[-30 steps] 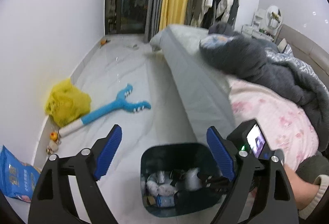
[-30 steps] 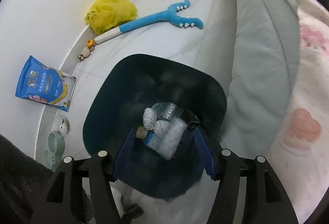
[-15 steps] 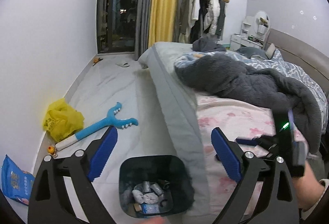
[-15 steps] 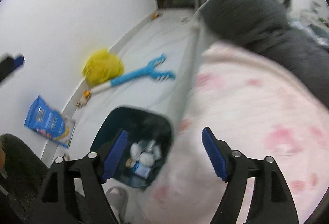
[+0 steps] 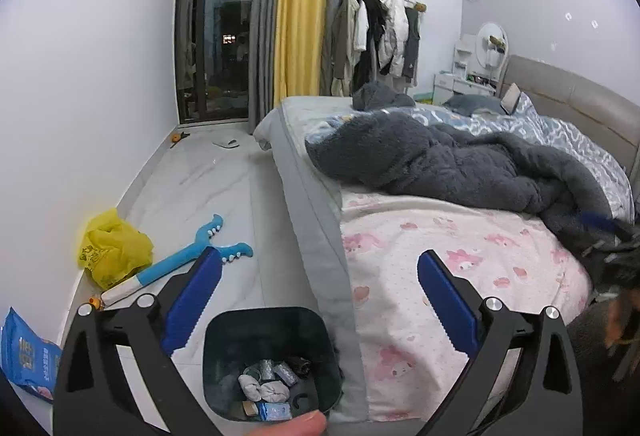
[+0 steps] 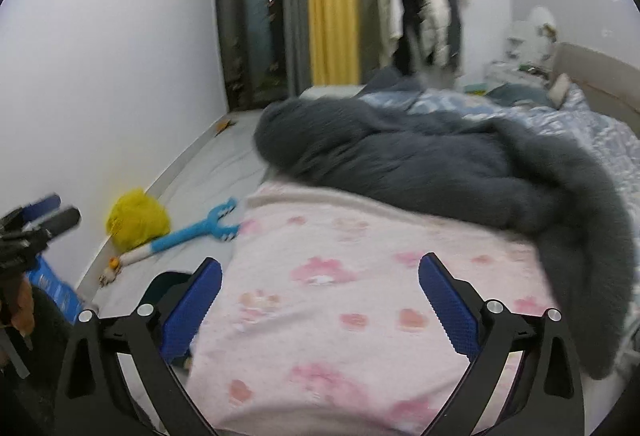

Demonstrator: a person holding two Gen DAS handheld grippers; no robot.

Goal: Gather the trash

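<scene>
A dark teal trash bin [image 5: 272, 332] stands on the floor against the bed's side, with crumpled wrappers and wads [image 5: 264, 388] at its bottom. My left gripper [image 5: 319, 256] hangs above the bin and the bed edge. Its jaws are opening and nothing is between them. My right gripper [image 6: 320, 260] is over the pink bed sheet [image 6: 340, 296], jaws opening and empty. In the right wrist view only a dark part of the bin [image 6: 168, 282] shows behind the left finger. A yellow plastic bag [image 5: 114, 252] and a blue snack bag [image 5: 26, 352] lie by the wall.
A blue and white toy grabber [image 5: 188, 260] lies on the marble floor [image 5: 208, 196]. The bed [image 5: 316, 236] fills the right side, with a grey fluffy blanket [image 5: 440, 164] on it. A person's fingertip [image 5: 296, 426] shows at the bottom edge. Clothes [image 5: 380, 32] hang at the back.
The right gripper lifted out of the bin and swung up over the bed, its jaws spreading wide. The left gripper rose and drew back from the bin, jaws widening too.
</scene>
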